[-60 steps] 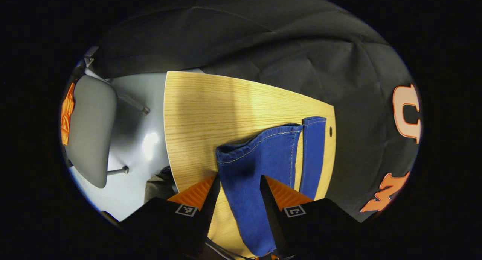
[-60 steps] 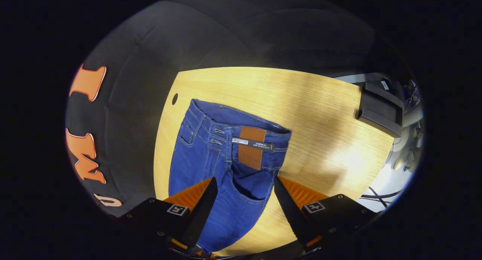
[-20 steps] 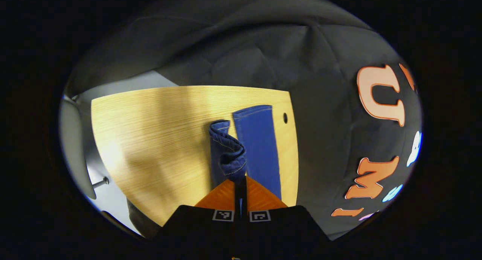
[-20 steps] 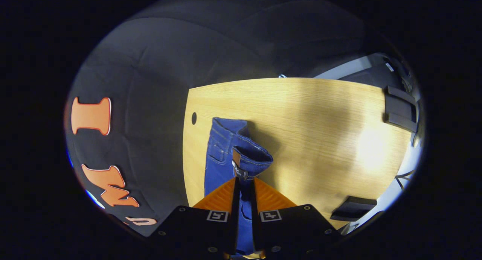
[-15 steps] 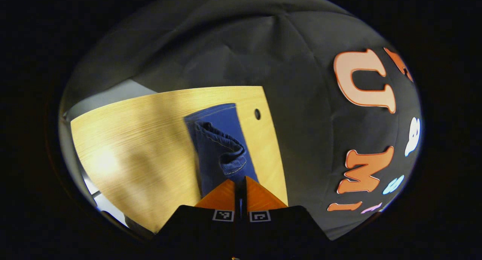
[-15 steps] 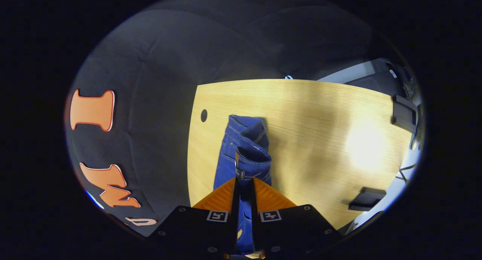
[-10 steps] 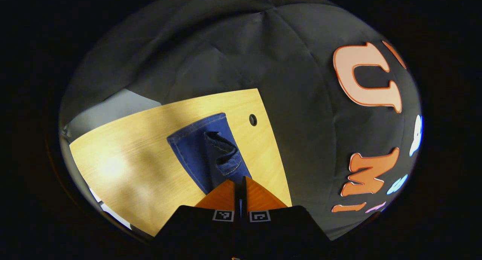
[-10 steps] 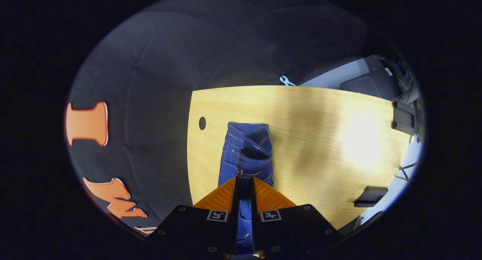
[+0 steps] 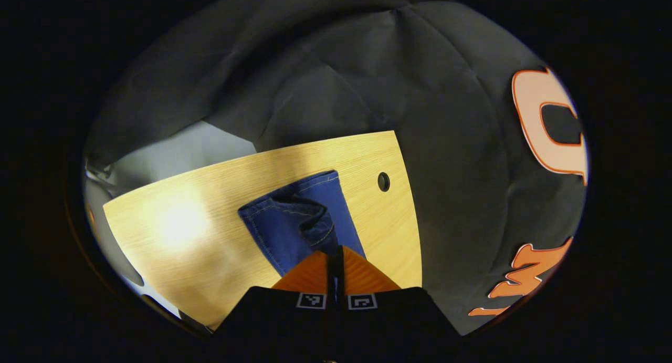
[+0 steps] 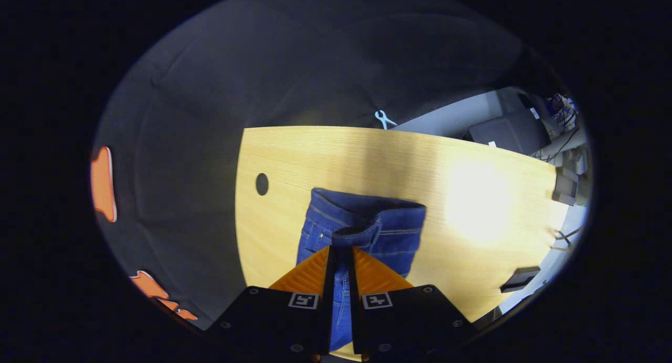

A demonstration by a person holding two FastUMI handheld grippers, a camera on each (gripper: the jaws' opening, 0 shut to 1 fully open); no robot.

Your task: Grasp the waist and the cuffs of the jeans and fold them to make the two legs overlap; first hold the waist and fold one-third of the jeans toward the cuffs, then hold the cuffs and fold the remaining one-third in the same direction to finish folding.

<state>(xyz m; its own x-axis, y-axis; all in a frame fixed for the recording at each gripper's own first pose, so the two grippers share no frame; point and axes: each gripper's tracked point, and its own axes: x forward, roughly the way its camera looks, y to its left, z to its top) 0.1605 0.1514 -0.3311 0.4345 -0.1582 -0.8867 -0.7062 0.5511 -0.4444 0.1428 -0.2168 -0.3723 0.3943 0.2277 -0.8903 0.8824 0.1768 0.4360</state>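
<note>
L gripper (image 9: 336,253) — jaws closed tight on the cuff end of the jeans (image 9: 294,221), denim pinched between both fingers. Cuffs (image 9: 310,216) lie on the wooden table (image 9: 199,231), one leg's hem bunched on top of the other, near the table's far right corner w/ a small round hole (image 9: 384,181) just beside.

R gripper (image 10: 340,255) — jaws clamped on the waist (image 10: 367,216), fabric running down between the fingers. Waistband sits folded over on the table's left part, hole (image 10: 262,184) to its left. A black box (image 10: 506,129) stands off the far right edge.
</note>
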